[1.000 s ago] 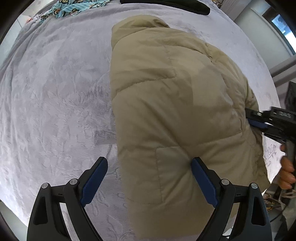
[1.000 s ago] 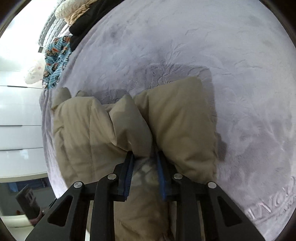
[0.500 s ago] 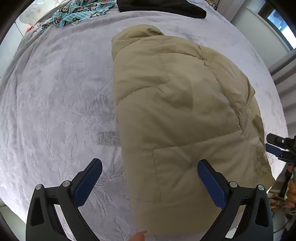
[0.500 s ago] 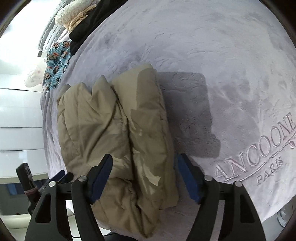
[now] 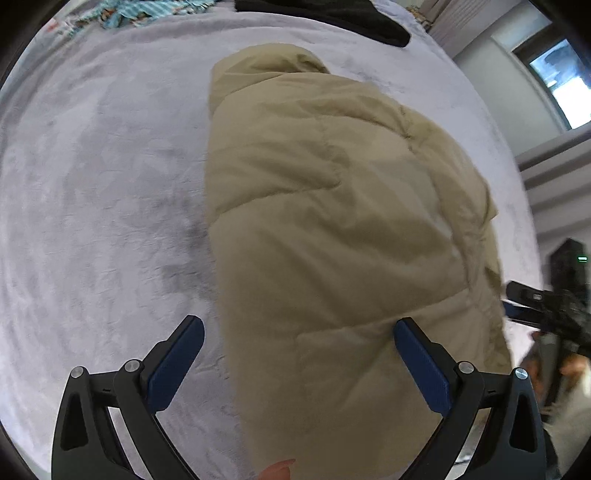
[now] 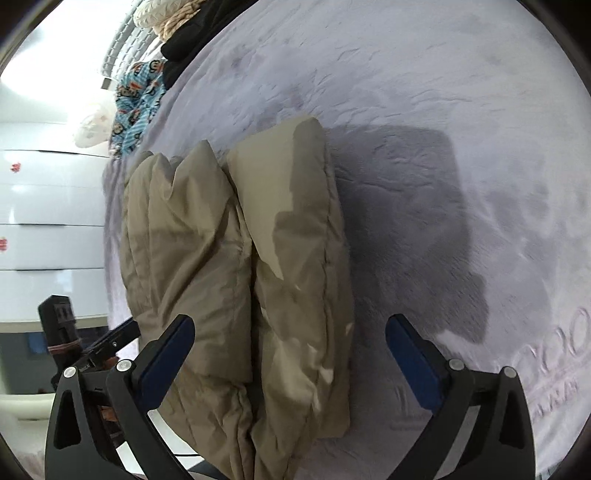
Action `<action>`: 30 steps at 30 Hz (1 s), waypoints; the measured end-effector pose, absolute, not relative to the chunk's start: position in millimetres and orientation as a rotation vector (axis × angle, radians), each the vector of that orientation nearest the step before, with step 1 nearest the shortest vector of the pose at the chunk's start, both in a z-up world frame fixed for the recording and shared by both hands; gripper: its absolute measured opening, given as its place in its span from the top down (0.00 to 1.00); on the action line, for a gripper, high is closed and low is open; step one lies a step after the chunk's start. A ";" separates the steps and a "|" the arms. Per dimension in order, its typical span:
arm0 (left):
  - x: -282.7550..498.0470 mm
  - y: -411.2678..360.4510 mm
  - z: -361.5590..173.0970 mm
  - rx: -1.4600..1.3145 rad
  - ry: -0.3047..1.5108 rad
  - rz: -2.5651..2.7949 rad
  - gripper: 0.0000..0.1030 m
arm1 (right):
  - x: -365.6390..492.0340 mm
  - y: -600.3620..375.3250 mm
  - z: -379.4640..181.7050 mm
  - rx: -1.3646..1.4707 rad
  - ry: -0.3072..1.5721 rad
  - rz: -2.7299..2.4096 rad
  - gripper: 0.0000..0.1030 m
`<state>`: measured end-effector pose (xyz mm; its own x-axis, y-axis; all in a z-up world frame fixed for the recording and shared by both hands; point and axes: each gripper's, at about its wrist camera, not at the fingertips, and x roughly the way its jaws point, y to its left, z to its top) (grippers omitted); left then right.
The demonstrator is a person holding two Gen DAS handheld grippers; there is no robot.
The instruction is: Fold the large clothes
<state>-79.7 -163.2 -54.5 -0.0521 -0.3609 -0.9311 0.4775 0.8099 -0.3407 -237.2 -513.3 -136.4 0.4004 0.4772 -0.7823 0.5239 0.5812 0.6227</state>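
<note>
Tan puffer jacket (image 5: 332,229) lies folded on grey plush bedspread (image 5: 92,203), close to bed's near edge, hood end toward far edge. Wide bare bedspread on either side. Left gripper (image 5: 295,354) jaws wide, nothing held. Right gripper (image 6: 284,350) jaws opening, jacket below, pads clear of it. Black garment (image 5: 332,14) and blue patterned cloth (image 6: 136,107) at far edge. Right view alone shows embossed lettering (image 6: 554,362); left view alone, window (image 5: 557,85).
</note>
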 end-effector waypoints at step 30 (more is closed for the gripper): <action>-35.7 -186.1 -111.0 -0.147 1.589 -0.826 0.08 | -178.8 -507.4 -211.0 1.237 1.333 0.170 0.01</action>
<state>-35.7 -186.1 -111.0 -0.2163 -0.5366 -0.8156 0.3594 0.7330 -0.5775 -178.8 -507.4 -211.0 0.3220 0.7090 -0.6273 0.5293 0.4145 0.7402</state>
